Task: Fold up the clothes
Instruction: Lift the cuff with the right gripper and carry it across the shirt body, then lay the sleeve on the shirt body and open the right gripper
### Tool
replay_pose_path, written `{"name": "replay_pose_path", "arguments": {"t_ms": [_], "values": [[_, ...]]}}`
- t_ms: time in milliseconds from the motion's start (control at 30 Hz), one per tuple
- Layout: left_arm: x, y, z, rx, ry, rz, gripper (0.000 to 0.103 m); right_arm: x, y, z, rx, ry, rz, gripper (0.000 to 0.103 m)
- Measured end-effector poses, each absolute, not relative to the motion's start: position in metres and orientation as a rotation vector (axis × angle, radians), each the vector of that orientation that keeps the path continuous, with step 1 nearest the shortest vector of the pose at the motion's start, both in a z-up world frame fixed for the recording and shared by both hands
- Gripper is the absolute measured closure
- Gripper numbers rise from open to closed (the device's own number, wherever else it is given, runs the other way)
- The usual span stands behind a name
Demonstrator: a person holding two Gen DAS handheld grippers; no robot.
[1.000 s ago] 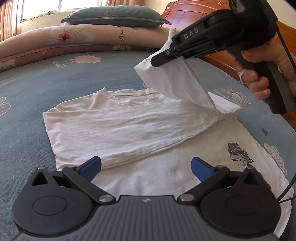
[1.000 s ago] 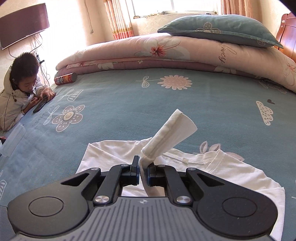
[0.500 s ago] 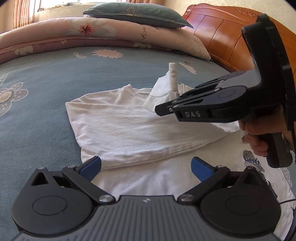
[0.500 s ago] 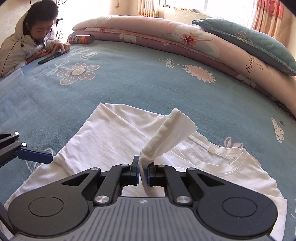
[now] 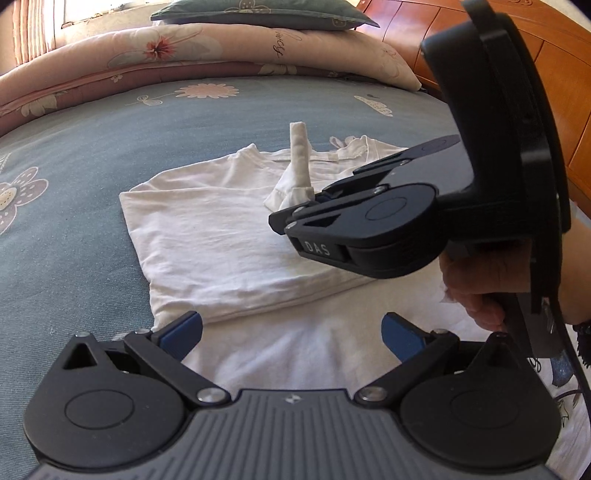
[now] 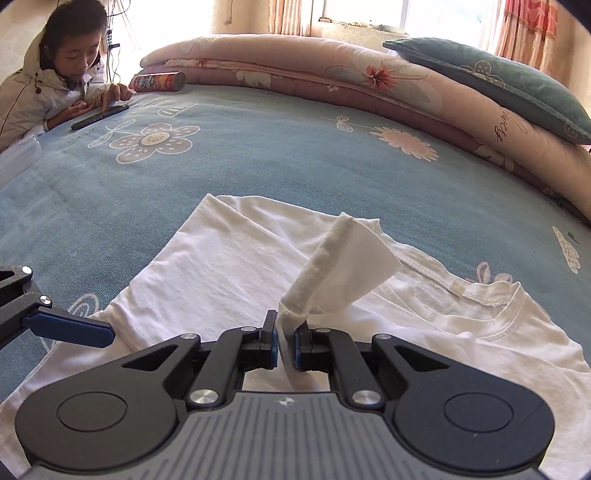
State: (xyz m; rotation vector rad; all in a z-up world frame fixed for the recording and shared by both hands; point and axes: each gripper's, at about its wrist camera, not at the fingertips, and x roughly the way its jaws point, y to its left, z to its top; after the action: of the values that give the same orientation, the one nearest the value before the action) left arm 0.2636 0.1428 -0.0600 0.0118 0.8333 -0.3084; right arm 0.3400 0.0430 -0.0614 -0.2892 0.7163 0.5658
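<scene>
Blue bedspread (image 6: 258, 158), one white T-shirt (image 6: 221, 266), perhaps half-folded

The room is bright with sun. Light comes in through the window (image 6: 436, 14) at the back, and the glass there is washed out to white. The curtains (image 6: 524, 26) glow. The white shirt (image 6: 229, 266) shines, and its folds make soft grey shadows. The bed (image 6: 258, 162) looks bent like a hill, since both views curve at the edges. The corners go black. Things look sharp, with a little blur far out at the sides.
</scene>
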Motion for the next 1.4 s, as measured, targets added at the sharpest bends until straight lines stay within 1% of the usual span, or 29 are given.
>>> {"name": "replay_pose_path", "arguments": {"t_ms": [200, 467, 533, 600, 633, 700, 733, 767, 800, 833, 1000, 1133, 1167, 1200, 1233, 1267, 1300, 1400], "values": [[0.266, 0.146, -0.064, -0.004, 0.845, -0.289, 0.001, 0.344, 0.046, -0.07, -0.286, 0.74, 0.569, 0.093], [0.265, 0.149, -0.061, -0.016, 0.832, -0.293, 0.001, 0.343, 0.048, -0.066, -0.284, 0.708, 0.577, 0.093], [0.266, 0.15, -0.061, -0.019, 0.833, -0.295, 0.001, 0.344, 0.049, -0.065, -0.278, 0.719, 0.591, 0.087], [0.266, 0.151, -0.061, -0.024, 0.83, -0.297, 0.001, 0.343, 0.047, -0.062, -0.256, 0.741, 0.634, 0.07], [0.266, 0.152, -0.06, -0.027, 0.829, -0.298, 0.001, 0.342, 0.045, -0.059, -0.242, 0.743, 0.66, 0.066], [0.266, 0.153, -0.06, -0.033, 0.827, -0.298, 0.001, 0.34, 0.037, -0.052, -0.217, 0.744, 0.694, 0.054], [0.266, 0.154, -0.06, -0.036, 0.825, -0.297, 0.001, 0.338, 0.031, -0.047, -0.197, 0.742, 0.706, 0.052], [0.266, 0.154, -0.06, -0.039, 0.824, -0.296, 0.001, 0.338, 0.025, -0.042, -0.177, 0.743, 0.722, 0.048], [0.266, 0.154, -0.059, -0.041, 0.823, -0.296, 0.001, 0.339, 0.019, -0.036, -0.158, 0.747, 0.738, 0.04], [0.266, 0.154, -0.059, -0.043, 0.821, -0.295, 0.001, 0.339, 0.013, -0.029, -0.142, 0.737, 0.746, 0.04], [0.266, 0.156, -0.058, -0.052, 0.817, -0.293, 0.001, 0.346, -0.012, 0.003, -0.114, 0.708, 0.7, 0.04], [0.266, 0.158, -0.057, -0.064, 0.816, -0.286, 0.001, 0.356, -0.037, 0.016, -0.115, 0.692, 0.643, 0.041], [0.267, 0.158, -0.057, -0.068, 0.817, -0.282, 0.001, 0.359, -0.042, 0.015, -0.105, 0.697, 0.624, 0.045], [0.267, 0.159, -0.057, -0.07, 0.818, -0.279, 0.001, 0.364, -0.047, 0.013, -0.089, 0.706, 0.606, 0.054], [0.267, 0.16, -0.058, -0.072, 0.82, -0.275, 0.001, 0.368, -0.051, 0.011, -0.073, 0.715, 0.588, 0.06], [0.267, 0.161, -0.058, -0.073, 0.822, -0.27, 0.001, 0.372, -0.054, 0.007, -0.059, 0.729, 0.57, 0.071], [0.267, 0.161, -0.059, -0.073, 0.824, -0.265, 0.001, 0.375, -0.055, 0.0, -0.056, 0.744, 0.544, 0.073], [0.268, 0.162, -0.059, -0.07, 0.826, -0.255, 0.001, 0.383, -0.056, -0.024, -0.031, 0.79, 0.493, 0.073]]}}
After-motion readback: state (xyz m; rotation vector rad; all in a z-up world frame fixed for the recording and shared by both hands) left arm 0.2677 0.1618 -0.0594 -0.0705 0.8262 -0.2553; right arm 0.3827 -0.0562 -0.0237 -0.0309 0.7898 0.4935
